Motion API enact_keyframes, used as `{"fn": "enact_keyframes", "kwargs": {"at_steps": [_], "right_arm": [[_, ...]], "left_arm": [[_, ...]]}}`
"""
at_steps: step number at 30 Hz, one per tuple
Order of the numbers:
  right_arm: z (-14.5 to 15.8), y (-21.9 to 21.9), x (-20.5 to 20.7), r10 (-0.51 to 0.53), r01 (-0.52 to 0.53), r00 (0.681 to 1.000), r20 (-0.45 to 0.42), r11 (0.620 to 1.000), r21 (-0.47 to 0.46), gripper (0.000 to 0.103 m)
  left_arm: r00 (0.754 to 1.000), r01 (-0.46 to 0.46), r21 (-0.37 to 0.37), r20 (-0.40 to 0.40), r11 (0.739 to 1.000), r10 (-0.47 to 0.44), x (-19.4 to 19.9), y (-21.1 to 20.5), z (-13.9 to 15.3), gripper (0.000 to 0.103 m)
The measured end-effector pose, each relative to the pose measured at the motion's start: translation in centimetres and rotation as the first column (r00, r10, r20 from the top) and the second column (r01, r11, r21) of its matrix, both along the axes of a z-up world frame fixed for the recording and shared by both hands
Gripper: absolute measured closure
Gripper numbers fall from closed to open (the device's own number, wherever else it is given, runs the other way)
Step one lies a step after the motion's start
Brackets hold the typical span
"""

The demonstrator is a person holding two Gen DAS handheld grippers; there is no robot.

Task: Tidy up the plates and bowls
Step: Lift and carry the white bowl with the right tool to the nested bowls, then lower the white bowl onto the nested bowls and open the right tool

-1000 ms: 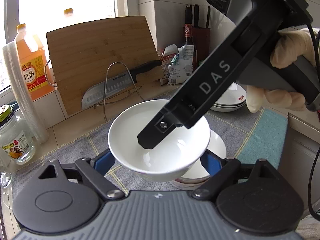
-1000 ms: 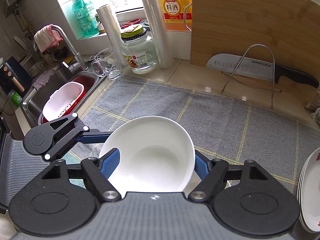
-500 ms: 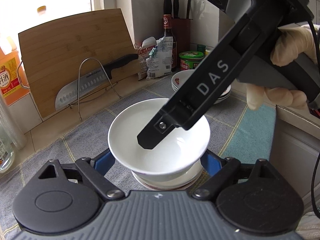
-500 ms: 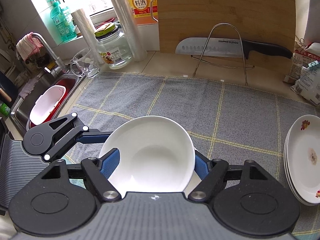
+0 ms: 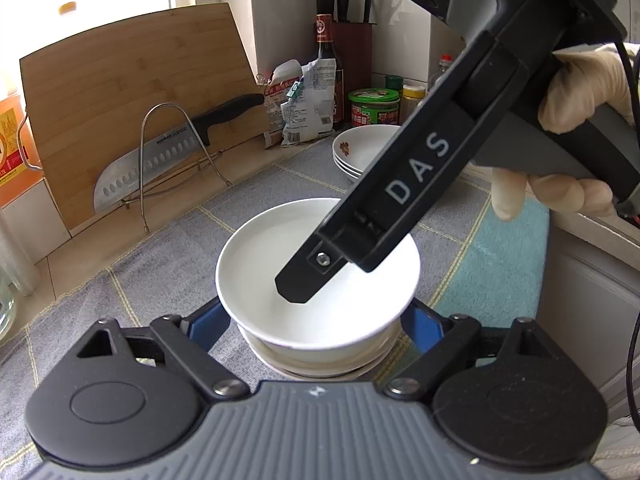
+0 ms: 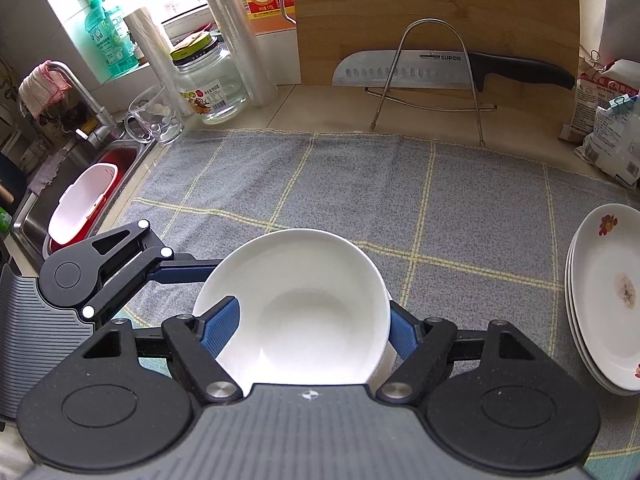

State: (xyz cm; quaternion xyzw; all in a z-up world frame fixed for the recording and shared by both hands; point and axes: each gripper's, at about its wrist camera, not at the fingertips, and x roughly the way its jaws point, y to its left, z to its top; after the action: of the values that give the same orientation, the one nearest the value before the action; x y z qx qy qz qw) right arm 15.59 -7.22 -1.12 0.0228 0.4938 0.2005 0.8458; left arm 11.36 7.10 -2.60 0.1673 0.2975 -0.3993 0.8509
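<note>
A plain white bowl (image 5: 276, 252) (image 6: 304, 304) is held between both grippers, low over a small stack of bowls (image 5: 320, 366) on the grey checked mat (image 6: 360, 184); I cannot tell whether it touches the stack. My left gripper (image 5: 316, 328) has its blue pads against the bowl's two sides. My right gripper (image 6: 312, 330) is shut on the same bowl, and one of its black fingers (image 5: 304, 284) reaches down inside it. In the right wrist view the left gripper's finger (image 6: 180, 272) runs in behind the bowl's left side. A gloved hand (image 5: 580, 92) holds the right gripper.
A stack of flowered plates (image 5: 360, 152) (image 6: 608, 288) sits at the mat's right. A cutting board (image 6: 440, 8), a knife (image 6: 448, 68) on a wire rack, food bags (image 5: 304, 104) and bottles line the back wall. The sink (image 6: 80, 200) lies left, with a jar (image 6: 208, 80) beside it.
Both grippers moved together with the bowl, sinking until it hangs right over the small stack. The background slid left in the left wrist view, bringing the plates nearer.
</note>
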Motion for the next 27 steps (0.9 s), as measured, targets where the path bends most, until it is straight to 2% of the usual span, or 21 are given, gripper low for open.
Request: {"fn": "enact_keyframes", "kwargs": {"at_steps": [23,27], "right_arm": [[-0.8,0.0,0.3,0.002,-0.002,1.0,-0.014,1.0,-0.008,0.021],[-0.9,0.0,0.3,0.005,-0.005,1.0,-0.015,1.0,0.002,0.015]], "left_arm": [[0.999,0.009,0.006,-0.034,1.0,-0.009,0.6,-0.3,-0.9,0.011],[0.999,0.013,0.011,-0.044,1.0,-0.012,0.7,-0.3,-1.1,0.01]]}}
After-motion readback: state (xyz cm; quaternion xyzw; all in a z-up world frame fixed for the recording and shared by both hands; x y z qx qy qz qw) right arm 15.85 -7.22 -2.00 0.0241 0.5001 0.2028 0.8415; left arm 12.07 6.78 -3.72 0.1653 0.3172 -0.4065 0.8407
